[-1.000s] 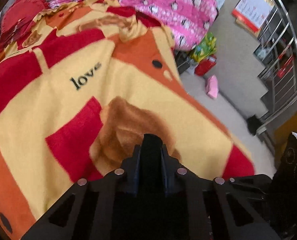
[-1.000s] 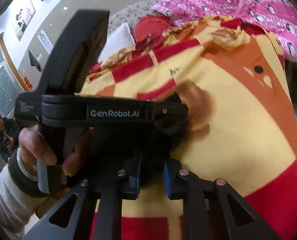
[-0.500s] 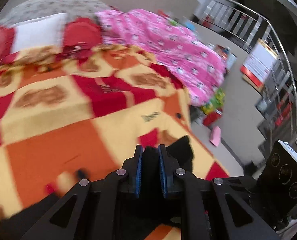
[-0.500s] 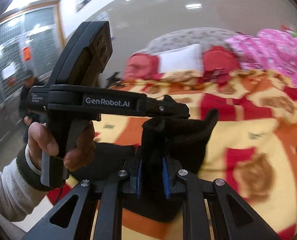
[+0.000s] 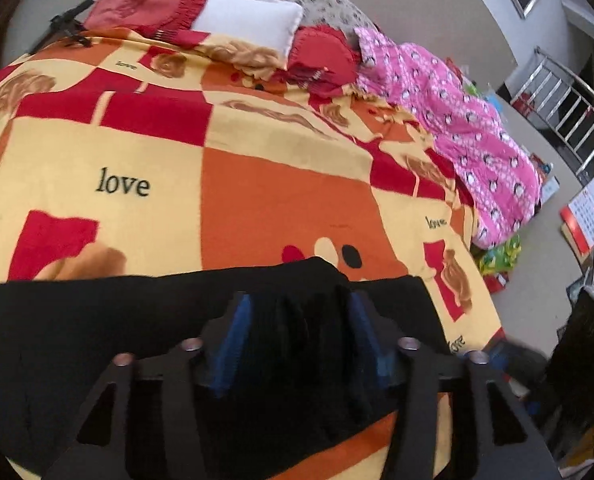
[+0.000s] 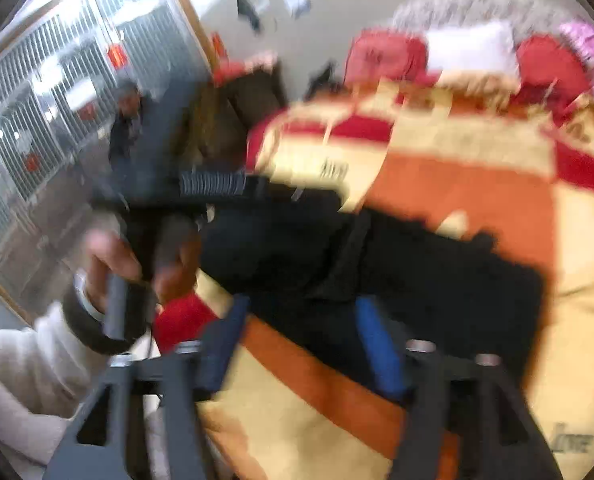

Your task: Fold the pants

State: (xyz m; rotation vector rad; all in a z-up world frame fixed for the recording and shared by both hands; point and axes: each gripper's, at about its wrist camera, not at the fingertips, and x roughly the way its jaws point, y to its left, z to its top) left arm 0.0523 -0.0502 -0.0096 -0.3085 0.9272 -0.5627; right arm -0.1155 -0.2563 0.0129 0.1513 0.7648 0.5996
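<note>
Black pants [image 5: 97,320] lie spread along the near edge of the bed on a yellow, red and orange blanket [image 5: 257,184]. My left gripper [image 5: 299,308] is open, its blue pads either side of a raised bunch of the black fabric. In the blurred right wrist view the pants [image 6: 437,272] lie across the blanket [image 6: 477,184]. My right gripper [image 6: 301,312] is open just above their near edge. The left gripper [image 6: 213,190], held in a hand, shows at the left in that view.
Red and white pillows [image 5: 249,20] lie at the head of the bed. A pink quilt [image 5: 477,140] hangs over the right side. A metal railing [image 5: 569,120] and floor clutter [image 5: 501,256] stand to the right. A person [image 6: 127,120] sits by the windows far left.
Both grippers were shut on the black pants, holding them up. Now the pants lie flat on the blanket and both grippers have opened.
</note>
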